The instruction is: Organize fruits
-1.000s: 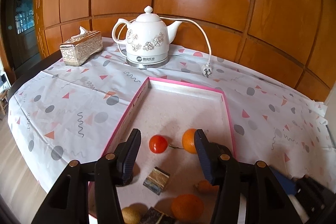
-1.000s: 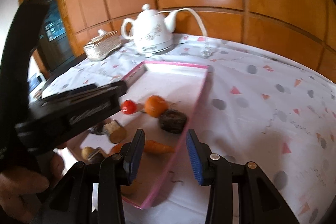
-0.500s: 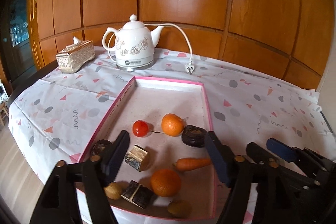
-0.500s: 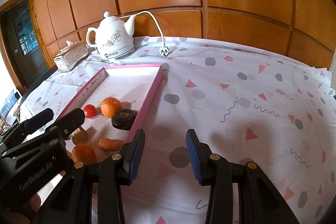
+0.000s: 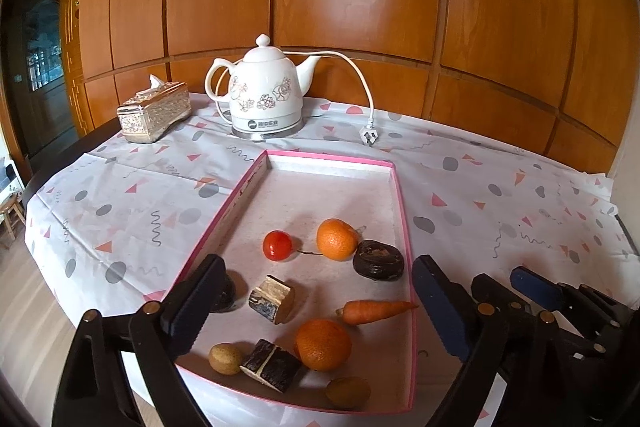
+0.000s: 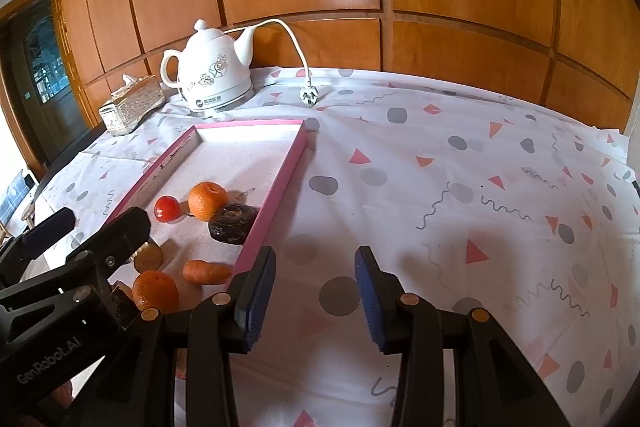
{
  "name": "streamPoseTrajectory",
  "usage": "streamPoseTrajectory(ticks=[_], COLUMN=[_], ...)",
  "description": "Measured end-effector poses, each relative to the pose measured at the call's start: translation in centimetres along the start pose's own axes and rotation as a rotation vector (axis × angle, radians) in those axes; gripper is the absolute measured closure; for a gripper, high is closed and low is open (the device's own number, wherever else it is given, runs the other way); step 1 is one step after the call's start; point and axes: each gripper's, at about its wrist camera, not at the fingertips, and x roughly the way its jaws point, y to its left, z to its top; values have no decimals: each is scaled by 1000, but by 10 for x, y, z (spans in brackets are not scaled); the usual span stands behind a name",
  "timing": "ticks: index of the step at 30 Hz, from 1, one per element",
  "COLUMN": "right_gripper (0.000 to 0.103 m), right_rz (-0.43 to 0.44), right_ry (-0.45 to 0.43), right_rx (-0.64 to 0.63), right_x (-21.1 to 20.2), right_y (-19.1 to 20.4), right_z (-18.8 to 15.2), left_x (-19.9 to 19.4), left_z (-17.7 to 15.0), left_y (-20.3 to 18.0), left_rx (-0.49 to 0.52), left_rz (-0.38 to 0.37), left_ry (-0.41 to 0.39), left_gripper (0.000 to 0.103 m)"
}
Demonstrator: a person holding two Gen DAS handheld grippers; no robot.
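Note:
A pink-rimmed tray (image 5: 403, 211) lies on the table and holds a red tomato (image 5: 277, 245), two oranges (image 5: 337, 239) (image 5: 323, 344), a carrot (image 5: 376, 311), a dark round fruit (image 5: 377, 260), two brown fruits (image 5: 225, 359) (image 5: 347, 392) and two wood-like blocks (image 5: 271, 299) (image 5: 270, 365). My left gripper (image 5: 316, 311) is open and empty, above the tray's near end. My right gripper (image 6: 316, 301) is open and empty over the tablecloth, right of the tray (image 6: 280, 187). The tomato (image 6: 166, 209) and far orange (image 6: 207, 200) show there too.
A white kettle (image 5: 267, 95) with a loose cord and plug (image 5: 369, 136) stands behind the tray. A patterned tissue box (image 5: 153, 112) sits at the far left. The patterned tablecloth (image 6: 460, 187) covers the table; wood panels rise behind. The table edge curves at left.
Both grippers have pulled back and up from the tray. The left jaws have opened wider. The right gripper has swung right, over the tablecloth. The fruits have not moved.

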Motion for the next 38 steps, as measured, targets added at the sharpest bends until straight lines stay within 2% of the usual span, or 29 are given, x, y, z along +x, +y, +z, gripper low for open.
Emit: streamPoseTrajectory(ticks=[10, 24, 28, 33, 38], right_gripper=[61, 61, 55, 55, 55], right_rz=[8, 13, 15, 15, 13], right_ry=[7, 12, 15, 21, 20], right_rx=[-14, -22, -23, -26, -19], right_x=[0, 1, 2, 3, 3], right_y=[4, 6, 6, 6, 4], right_z=[-1, -1, -1, -1, -1], left_x=[-3, 0, -1, -5, -4], left_z=[1, -1, 0, 0, 2], left_y=[2, 2, -1, -4, -3], left_rx=[-6, 1, 31, 43, 33], left_rz=[9, 24, 25, 3, -3], left_ry=[-3, 19, 1, -24, -11], left_gripper=[1, 0, 1, 2, 1])
